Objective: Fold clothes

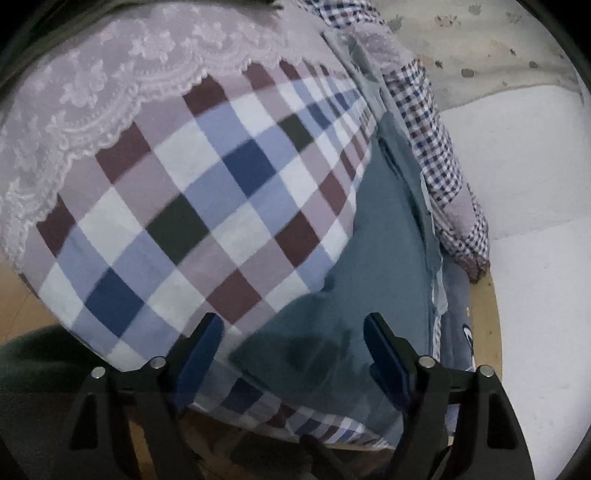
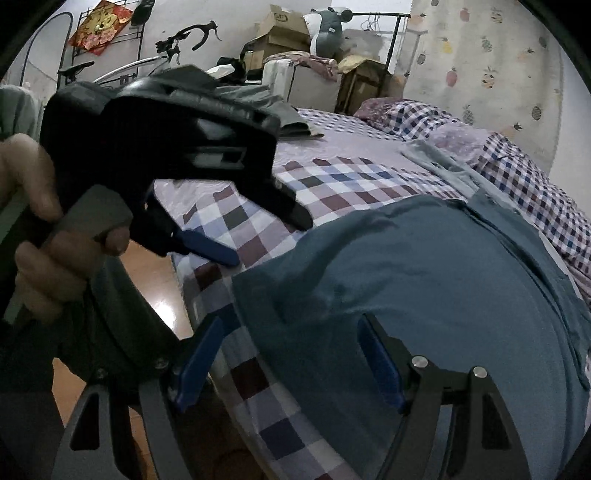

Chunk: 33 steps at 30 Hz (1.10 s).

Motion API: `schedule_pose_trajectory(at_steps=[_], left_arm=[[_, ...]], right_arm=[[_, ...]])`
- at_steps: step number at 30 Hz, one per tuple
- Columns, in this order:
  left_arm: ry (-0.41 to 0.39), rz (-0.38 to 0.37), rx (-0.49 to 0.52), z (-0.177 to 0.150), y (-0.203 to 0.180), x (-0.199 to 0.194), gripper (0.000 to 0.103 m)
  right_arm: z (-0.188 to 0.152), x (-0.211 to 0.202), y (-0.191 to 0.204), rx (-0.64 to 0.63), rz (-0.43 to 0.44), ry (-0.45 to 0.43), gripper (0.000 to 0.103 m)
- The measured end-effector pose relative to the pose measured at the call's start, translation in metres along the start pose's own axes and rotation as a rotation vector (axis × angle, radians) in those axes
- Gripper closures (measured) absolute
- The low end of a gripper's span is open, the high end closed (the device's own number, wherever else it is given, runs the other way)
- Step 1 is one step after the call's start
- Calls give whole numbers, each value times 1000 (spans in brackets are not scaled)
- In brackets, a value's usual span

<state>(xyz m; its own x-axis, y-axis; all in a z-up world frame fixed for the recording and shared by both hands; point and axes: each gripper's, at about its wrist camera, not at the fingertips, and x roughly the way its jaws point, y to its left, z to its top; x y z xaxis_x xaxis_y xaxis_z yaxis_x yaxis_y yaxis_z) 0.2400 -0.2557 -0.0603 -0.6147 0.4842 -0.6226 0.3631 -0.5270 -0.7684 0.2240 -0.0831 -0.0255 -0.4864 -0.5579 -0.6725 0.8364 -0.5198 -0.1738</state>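
A teal blue garment [image 1: 373, 266] lies spread flat on the checked bedsheet [image 1: 207, 206], near the bed's edge. It also shows in the right wrist view [image 2: 424, 280]. My left gripper [image 1: 293, 332] is open and empty, hovering just above the garment's near corner. In the right wrist view the left gripper [image 2: 258, 240] shows held in a hand, its blue fingertips just left of the garment's edge. My right gripper [image 2: 290, 336] is open and empty, its jaws spread over the garment's near left edge.
A lace-trimmed lilac cover [image 1: 110, 74] lies at the far side of the bed. Checked pillows [image 2: 424, 114] sit at the head. A grey garment [image 2: 258, 103] lies at the bed's far edge. Wooden floor [image 2: 155, 273] runs beside the bed. Boxes [image 2: 280, 33] and a bicycle [image 2: 170, 55] stand behind.
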Motion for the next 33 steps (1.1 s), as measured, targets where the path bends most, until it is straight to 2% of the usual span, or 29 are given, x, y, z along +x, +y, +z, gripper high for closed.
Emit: schedule_pose_trajectory(at_steps=[2, 5, 9, 12, 13, 16, 21, 22, 23, 24, 26, 28, 30, 33], left_arm=[[26, -14, 0, -2, -1, 5, 27], [59, -76, -12, -4, -1, 8, 49], [80, -134, -24, -5, -3, 8, 49], [80, -215, -34, -4, -7, 4, 49], [80, -238, -36, -4, -8, 2, 49], [87, -280, -39, -4, -9, -1, 49], [77, -260, -38, 7, -19, 4, 49], [67, -246, -42, 7, -18, 4, 49], [57, -233, -45, 6, -17, 3, 49], [47, -219, -49, 6, -15, 3, 49], [28, -193, -57, 6, -13, 2, 49], [8, -166, -64, 6, -11, 1, 49], [25, -148, -72, 4, -8, 4, 49], [37, -153, -55, 1, -10, 4, 49]], right_arm=[[2, -1, -2, 2, -1, -5, 25], [3, -3, -3, -1, -3, -12, 25], [2, -3, 1, -26, -7, -15, 25], [3, 1, 7, -51, -19, -18, 25], [4, 2, 10, -60, -29, -21, 28], [6, 12, 15, -79, -67, -13, 45], [7, 28, 18, -98, -118, 9, 56], [8, 29, 17, -93, -118, 12, 64], [8, 30, 16, -88, -118, 13, 77], [9, 31, 14, -80, -117, 14, 81], [10, 31, 11, -64, -111, 15, 97], [12, 30, 8, -46, -96, 11, 100], [14, 29, 5, -30, -78, 9, 100], [17, 27, 3, -12, -56, 4, 101]])
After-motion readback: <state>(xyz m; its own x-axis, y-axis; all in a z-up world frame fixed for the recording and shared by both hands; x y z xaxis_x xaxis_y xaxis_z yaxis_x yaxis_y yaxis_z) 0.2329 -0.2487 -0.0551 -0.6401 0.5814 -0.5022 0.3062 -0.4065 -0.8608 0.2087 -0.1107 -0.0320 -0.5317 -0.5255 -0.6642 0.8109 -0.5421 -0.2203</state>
